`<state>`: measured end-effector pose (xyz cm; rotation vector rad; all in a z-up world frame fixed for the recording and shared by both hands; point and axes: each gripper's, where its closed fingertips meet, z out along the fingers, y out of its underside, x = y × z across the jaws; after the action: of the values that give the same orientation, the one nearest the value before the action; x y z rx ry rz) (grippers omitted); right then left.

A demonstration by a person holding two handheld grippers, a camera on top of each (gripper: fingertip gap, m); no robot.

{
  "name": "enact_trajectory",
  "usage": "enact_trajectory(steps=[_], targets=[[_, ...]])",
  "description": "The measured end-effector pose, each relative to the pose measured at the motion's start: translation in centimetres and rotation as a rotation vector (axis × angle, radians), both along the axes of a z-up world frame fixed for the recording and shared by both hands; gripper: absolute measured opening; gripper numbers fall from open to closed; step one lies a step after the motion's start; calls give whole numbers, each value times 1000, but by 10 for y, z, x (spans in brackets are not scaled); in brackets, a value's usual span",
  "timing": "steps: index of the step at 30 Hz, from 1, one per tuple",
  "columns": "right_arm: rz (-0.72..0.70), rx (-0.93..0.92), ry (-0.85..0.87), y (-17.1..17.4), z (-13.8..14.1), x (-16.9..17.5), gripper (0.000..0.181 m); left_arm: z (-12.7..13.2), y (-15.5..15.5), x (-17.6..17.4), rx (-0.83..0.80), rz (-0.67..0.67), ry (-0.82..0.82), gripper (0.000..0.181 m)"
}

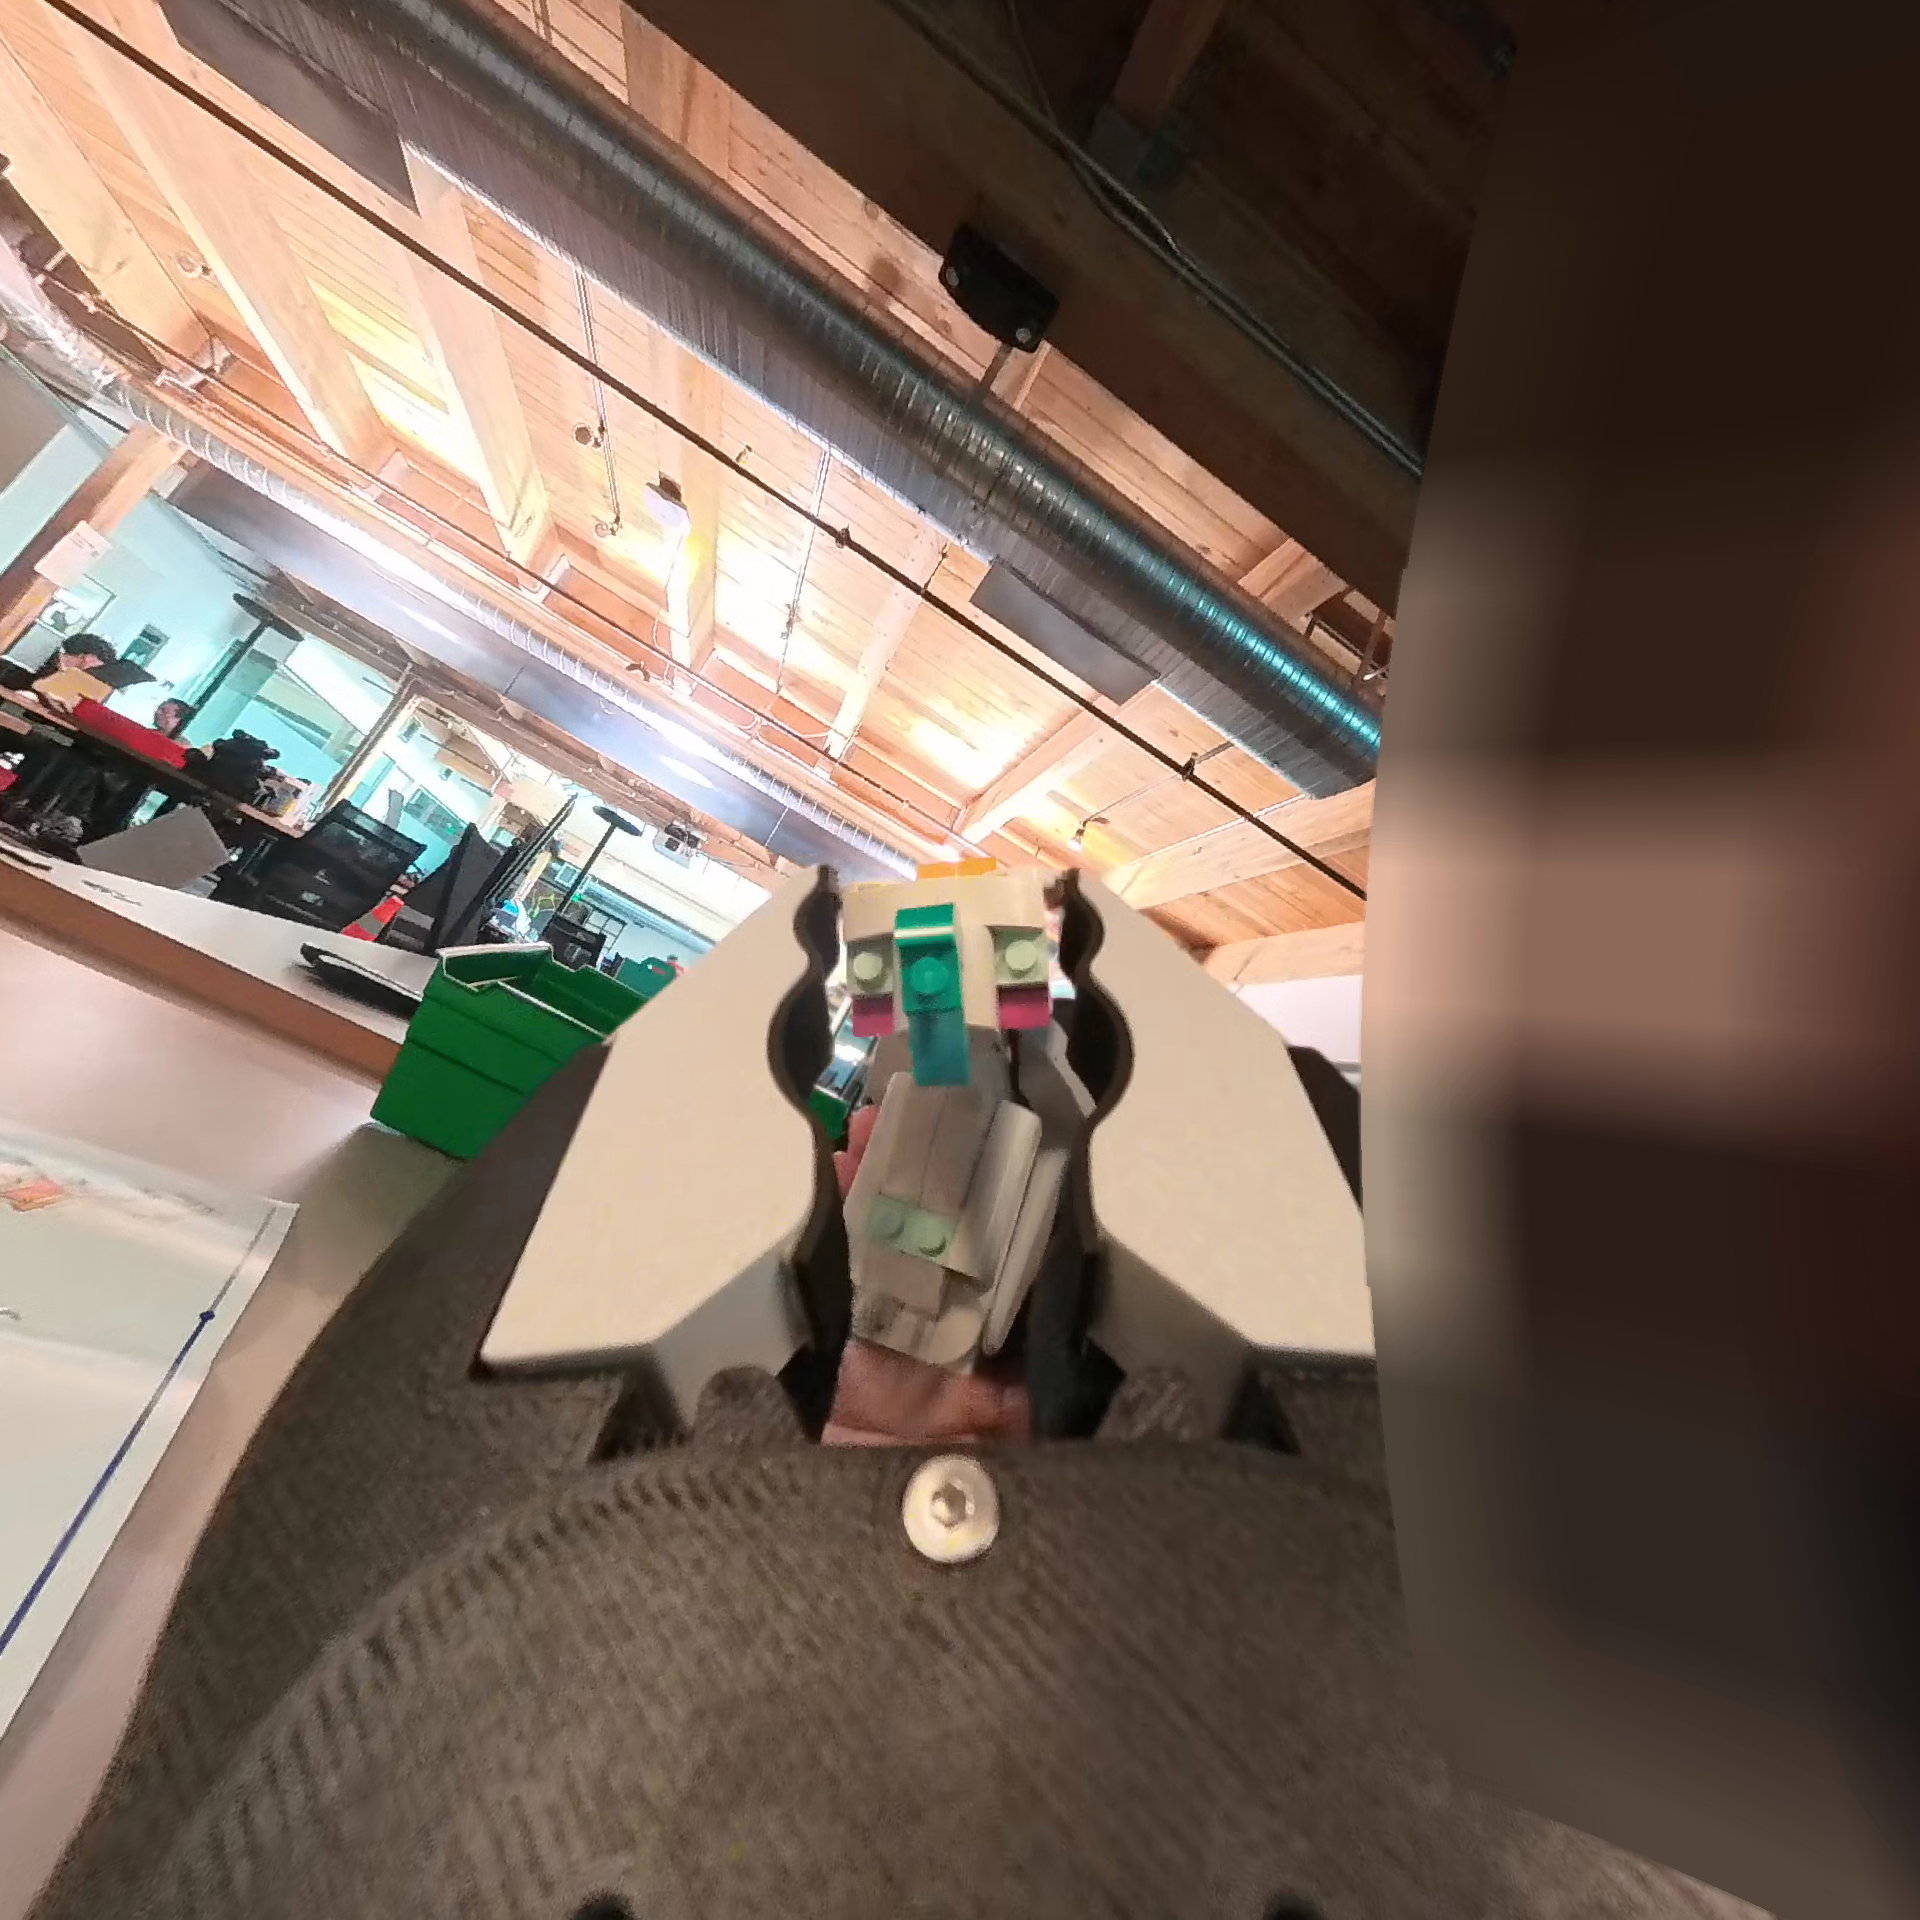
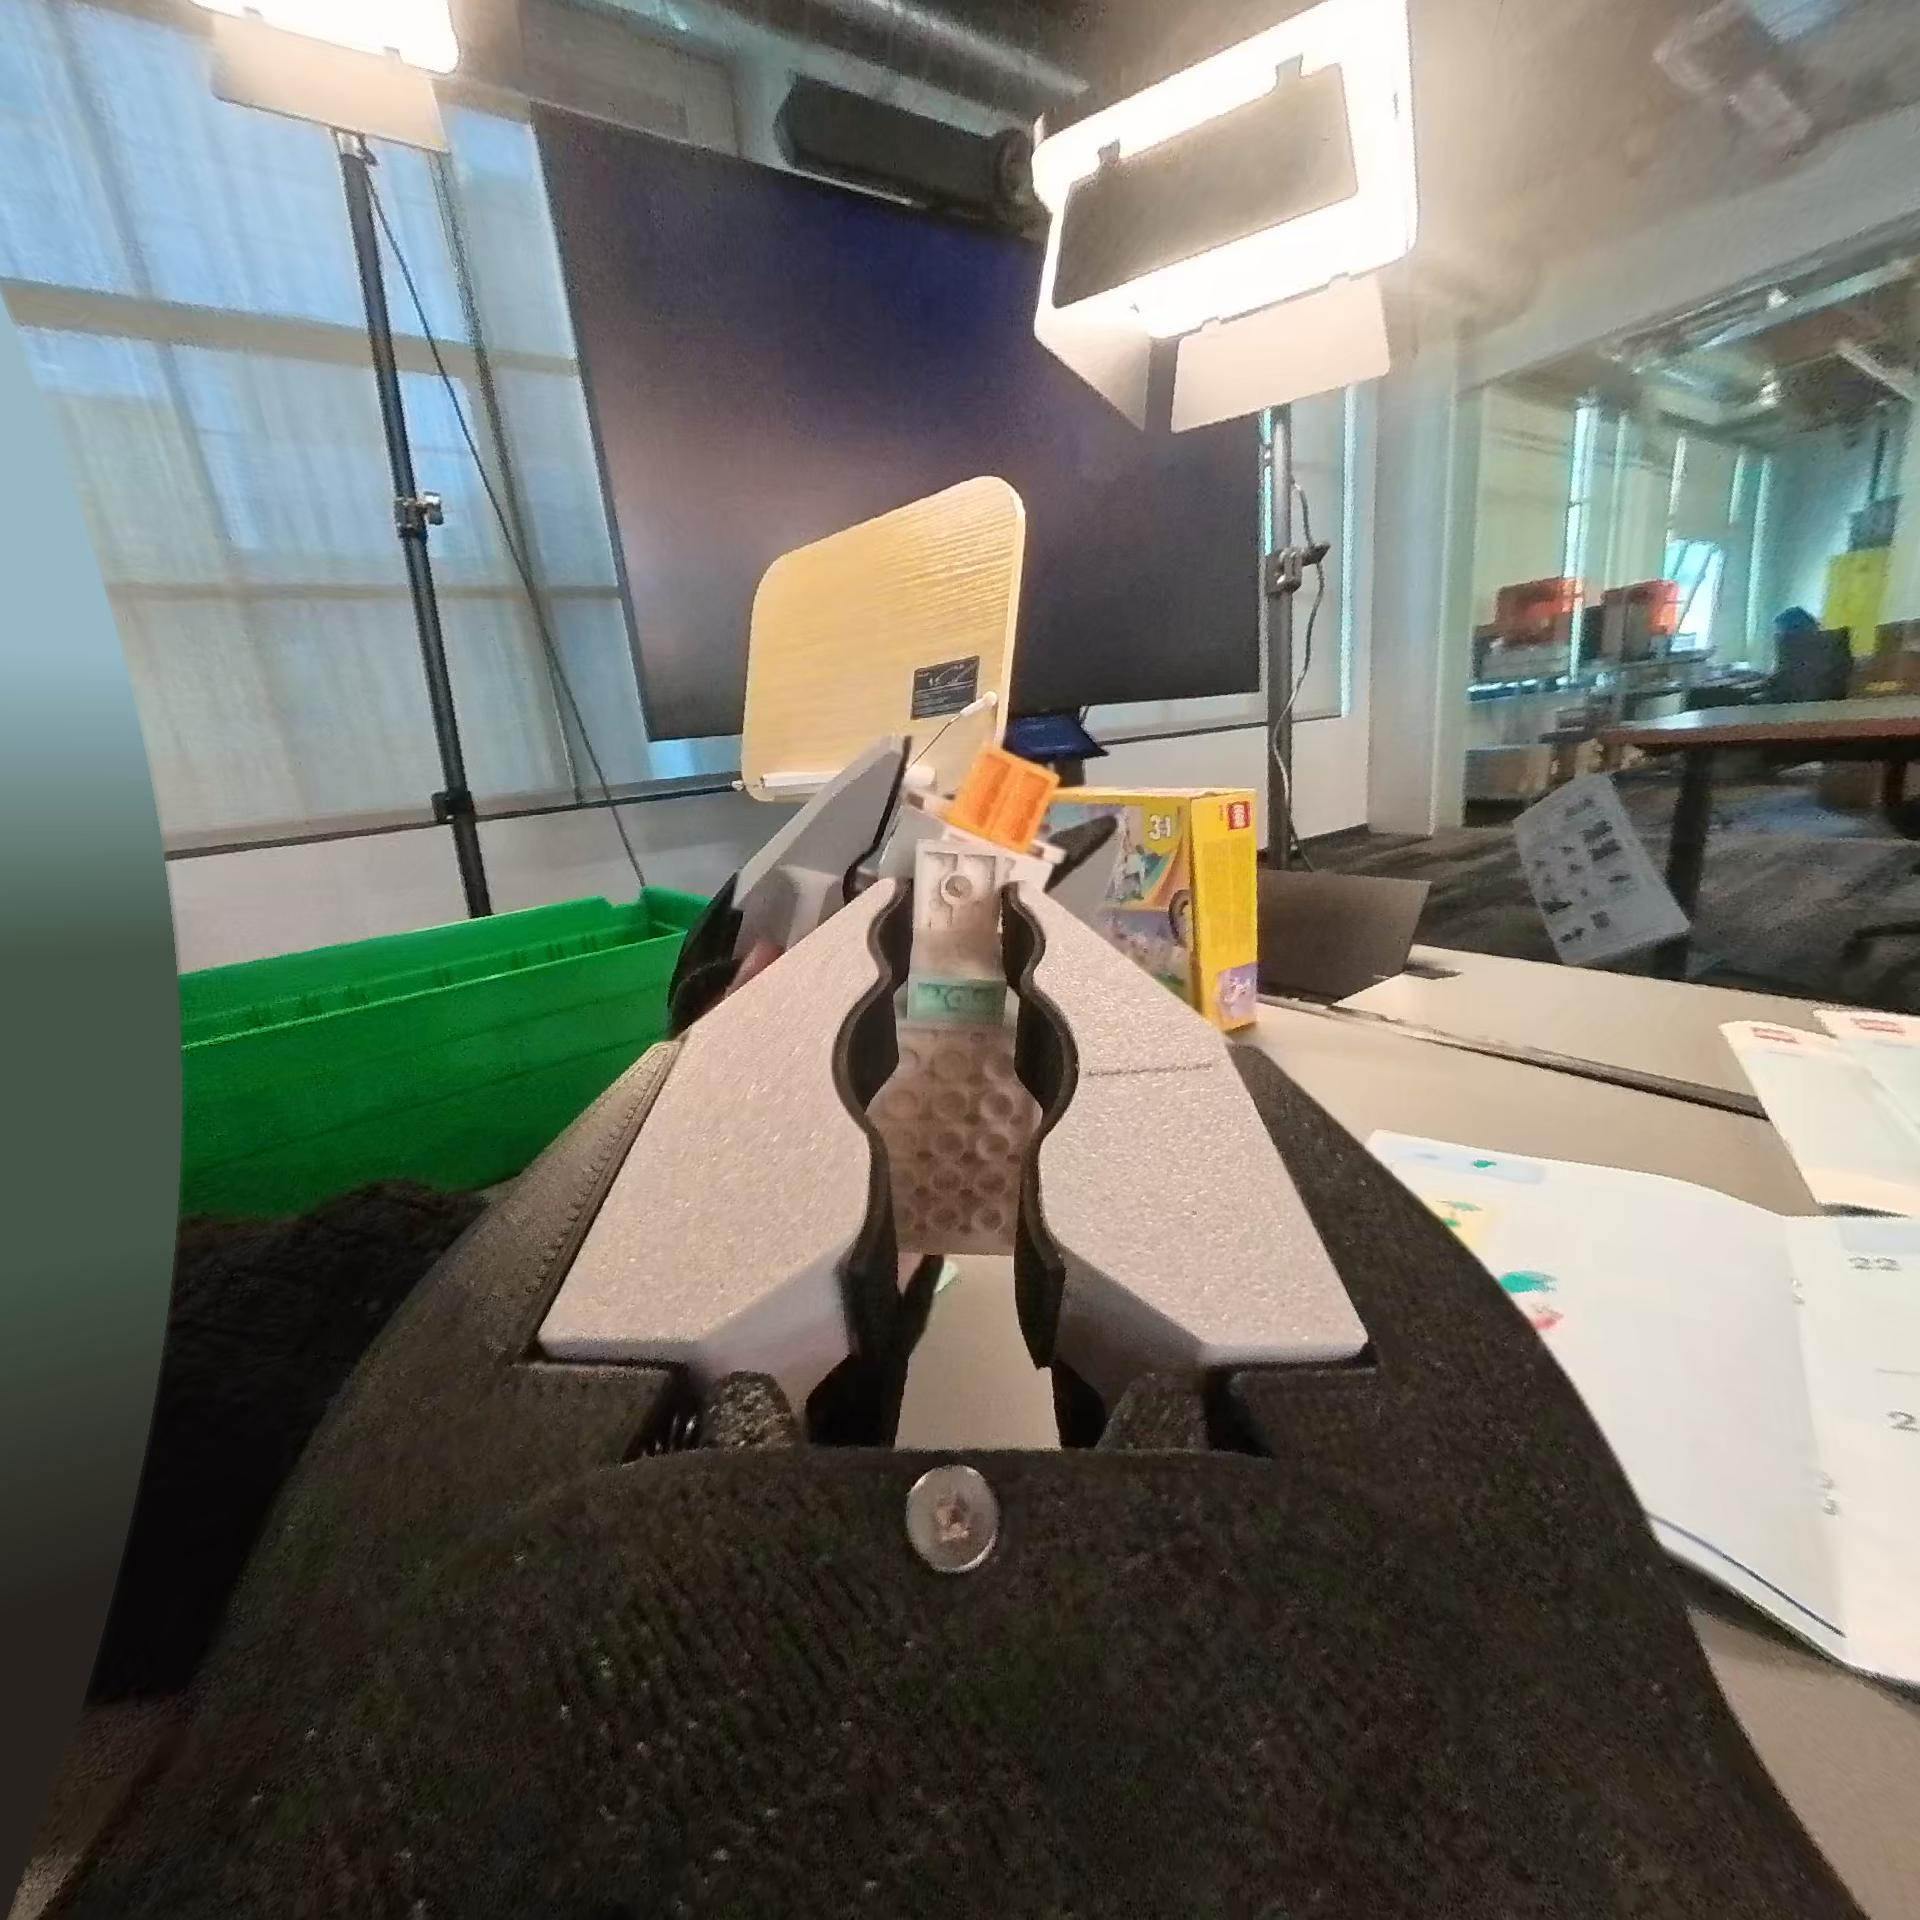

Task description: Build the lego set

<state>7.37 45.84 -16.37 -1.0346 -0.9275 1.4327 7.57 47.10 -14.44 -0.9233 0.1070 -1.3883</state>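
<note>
One small white brick model [image 1: 940,1049] with teal, pale-green and pink pieces, up in the air off the grey worktop [image 2: 1538,1049]. Both claws have it! The left claw [image 1: 945,894] tilts up toward the ceiling, jaws pinched on its top end. The right claw [image 2: 958,894] points level, jaws closed on its studded white underside. Behind: one green plastic bin [image 2: 416,1049], one yellow cardboard set box [image 2: 1195,894], one open white instruction booklet [image 2: 1621,1340].

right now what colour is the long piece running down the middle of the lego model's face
Teal, a translucent blue-green piece on the mostly white lego model; it shows best in the left wrist view.
</note>
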Motion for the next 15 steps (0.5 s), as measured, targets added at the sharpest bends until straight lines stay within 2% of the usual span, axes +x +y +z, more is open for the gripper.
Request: enact_trajectory(steps=[7, 15], targets=[[88, -117, -34, 3, -6, -1, 14, -6, 3, 3, -17, 30, 86, 42], [117, -230, -31, 2, -10, -7, 15, -5, 5, 3, -26, 32, 15, 41]])
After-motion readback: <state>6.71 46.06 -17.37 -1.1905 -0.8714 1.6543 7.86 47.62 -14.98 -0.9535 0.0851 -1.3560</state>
